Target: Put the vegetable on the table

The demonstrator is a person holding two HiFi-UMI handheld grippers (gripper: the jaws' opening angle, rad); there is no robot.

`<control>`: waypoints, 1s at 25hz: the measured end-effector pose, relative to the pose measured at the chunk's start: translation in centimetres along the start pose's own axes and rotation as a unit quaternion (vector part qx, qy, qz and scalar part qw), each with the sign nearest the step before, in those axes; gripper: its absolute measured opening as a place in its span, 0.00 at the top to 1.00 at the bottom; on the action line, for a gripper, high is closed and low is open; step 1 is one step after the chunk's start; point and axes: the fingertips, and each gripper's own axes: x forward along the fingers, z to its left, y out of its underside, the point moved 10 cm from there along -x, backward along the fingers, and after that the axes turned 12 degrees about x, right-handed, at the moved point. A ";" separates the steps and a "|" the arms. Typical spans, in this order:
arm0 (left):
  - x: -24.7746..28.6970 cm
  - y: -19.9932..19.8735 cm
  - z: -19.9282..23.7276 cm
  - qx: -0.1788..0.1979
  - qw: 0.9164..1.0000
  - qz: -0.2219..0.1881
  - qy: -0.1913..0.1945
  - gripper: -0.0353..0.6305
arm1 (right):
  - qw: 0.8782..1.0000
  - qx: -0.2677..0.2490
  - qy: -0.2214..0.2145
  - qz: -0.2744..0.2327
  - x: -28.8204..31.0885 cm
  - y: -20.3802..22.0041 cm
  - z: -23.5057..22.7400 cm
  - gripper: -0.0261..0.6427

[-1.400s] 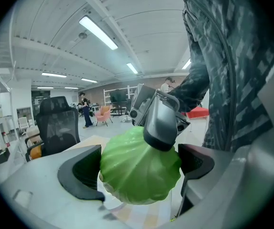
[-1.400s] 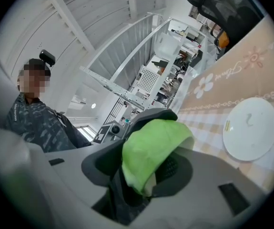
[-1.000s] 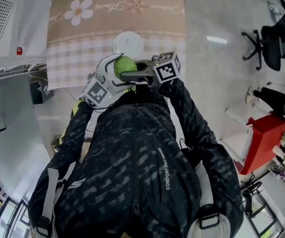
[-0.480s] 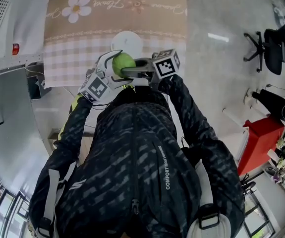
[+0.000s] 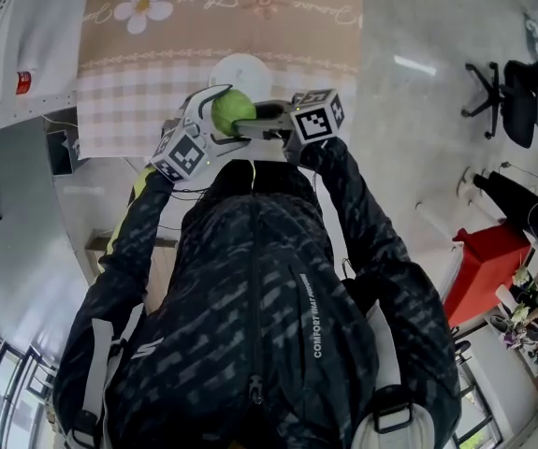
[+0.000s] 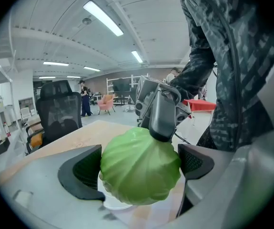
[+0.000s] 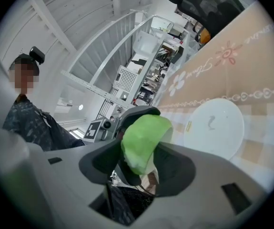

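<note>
A round green cabbage [image 5: 232, 107] hangs between both grippers over the near edge of the table [image 5: 147, 59], just in front of a white plate [image 5: 242, 69]. In the left gripper view the cabbage [image 6: 137, 175] fills the span of my left gripper [image 6: 140, 168], whose pads press on its sides. My left gripper [image 5: 218, 112] comes in from the left. My right gripper [image 5: 247, 120] reaches in from the right. Its jaws have just been opening; the cabbage [image 7: 145, 132] sits between them in the right gripper [image 7: 139, 162], with dark gaps beside the pads.
A beige flowered cloth covers the table [image 7: 251, 66], and the white plate [image 7: 218, 127] lies on it. Office chairs [image 5: 516, 87] stand at the right and a red box [image 5: 493, 265] sits on the floor. A grey cabinet [image 5: 7, 241] stands to the left.
Both grippers have shifted slightly toward the table and plate, carrying the cabbage with them. The cabbage stays between them.
</note>
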 end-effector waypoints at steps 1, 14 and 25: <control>0.0 0.2 0.2 -0.003 1.000 -0.002 -0.003 0.21 | 1.000 0.002 -0.003 0.002 -0.1 -0.1 -0.2 0.65; 1.9 2.9 2.2 0.000 0.999 0.043 0.005 0.21 | 0.998 0.010 0.059 -0.022 0.0 -1.3 -2.5 0.63; 4.0 4.4 3.7 -0.007 0.997 0.069 0.017 0.21 | 0.994 0.029 0.096 -0.039 -0.3 -2.1 -4.7 0.62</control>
